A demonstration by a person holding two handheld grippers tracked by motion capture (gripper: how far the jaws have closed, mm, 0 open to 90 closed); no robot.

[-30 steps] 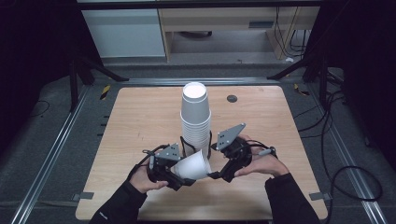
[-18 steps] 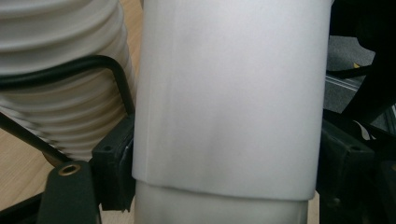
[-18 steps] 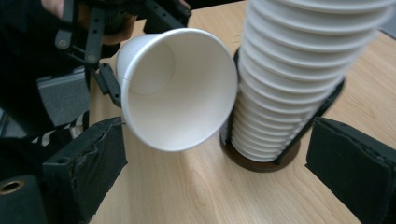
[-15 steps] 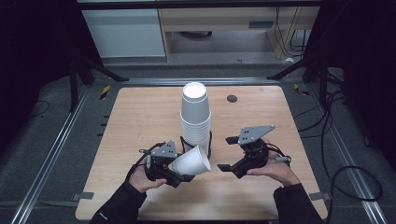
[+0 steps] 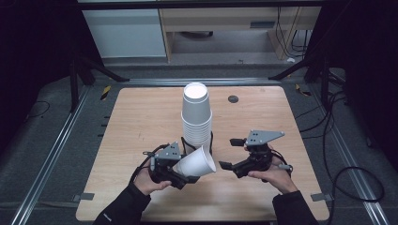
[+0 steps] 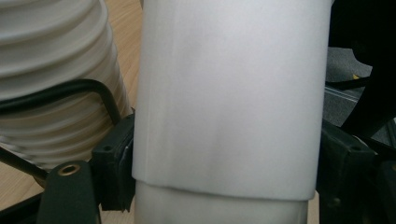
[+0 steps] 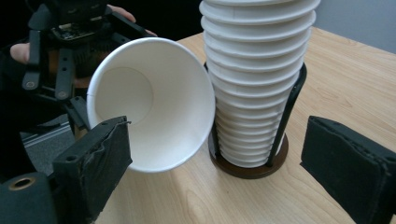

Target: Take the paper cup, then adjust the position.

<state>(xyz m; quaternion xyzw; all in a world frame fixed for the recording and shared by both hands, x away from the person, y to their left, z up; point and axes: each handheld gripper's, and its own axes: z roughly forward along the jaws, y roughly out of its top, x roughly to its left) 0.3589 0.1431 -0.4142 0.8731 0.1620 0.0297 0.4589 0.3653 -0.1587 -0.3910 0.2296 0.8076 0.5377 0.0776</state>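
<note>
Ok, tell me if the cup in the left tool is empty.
Empty: the right gripper view looks into the cup, showing a bare white bottom.

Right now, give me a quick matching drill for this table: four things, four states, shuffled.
Things:
1. loose cup
2. cup stack
3. left tool
4. right tool

States:
A. open, holding nothing
B. upright in a black wire holder
C. tipped on its side, mouth toward the right tool
D. shut on a cup

Pairs: 1-C, 2-B, 3-D, 4-A
</note>
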